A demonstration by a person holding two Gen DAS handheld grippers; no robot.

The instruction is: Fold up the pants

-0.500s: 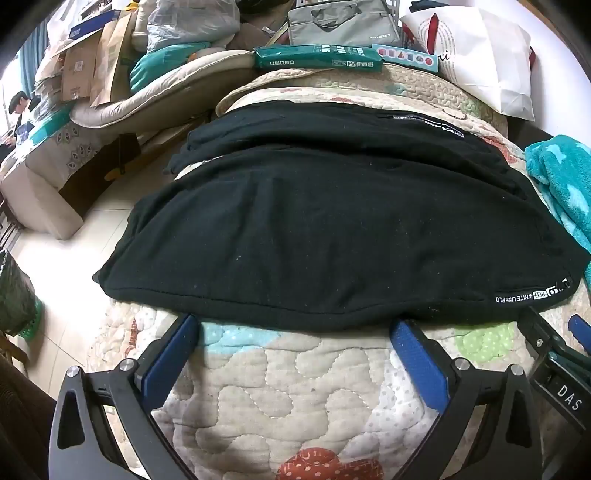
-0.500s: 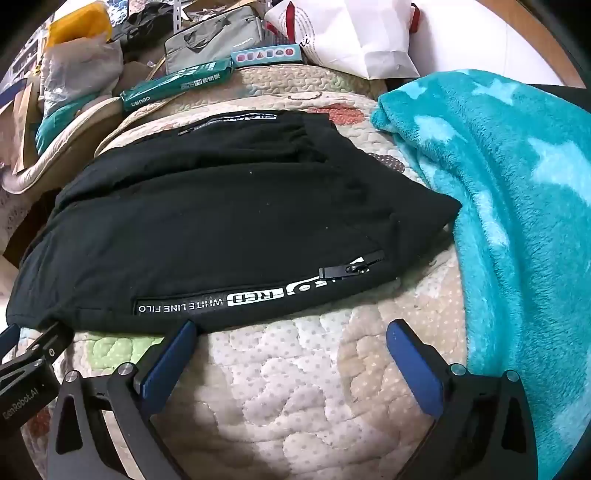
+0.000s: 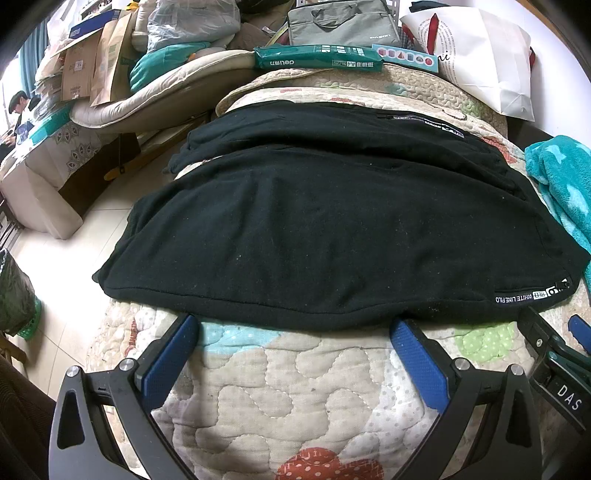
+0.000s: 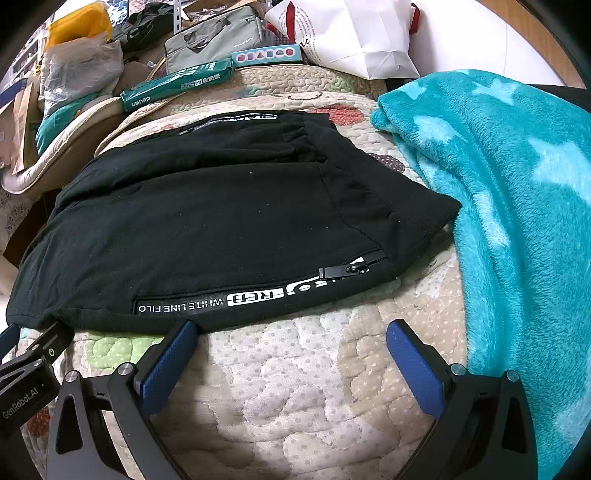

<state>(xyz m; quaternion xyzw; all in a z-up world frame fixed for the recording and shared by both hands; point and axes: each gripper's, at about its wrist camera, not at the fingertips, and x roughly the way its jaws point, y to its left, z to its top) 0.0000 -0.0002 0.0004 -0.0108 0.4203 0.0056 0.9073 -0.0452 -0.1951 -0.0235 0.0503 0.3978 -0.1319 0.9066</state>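
The pants (image 3: 325, 229) lie flat across the middle of the frame on the quilt (image 3: 295, 387), one leg seemingly laid over the other, so a first fold looks done; the crosswise folds look left to do. The left hand-held gripper (image 3: 295, 332) and right hand-held gripper (image 4: 291, 332) stand open and empty at the lower frame, tips at the near hem. Upper right, a white bag (image 3: 480, 55) and, upper centre, a grey bag (image 3: 340, 22); contents hidden.

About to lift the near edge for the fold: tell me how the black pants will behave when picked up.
The black pants will probably go floppy: soft knit, draped flat over the quilt. The edge overhanging the bed's left side may drag them floorward. The zipper pull would likely dangle.
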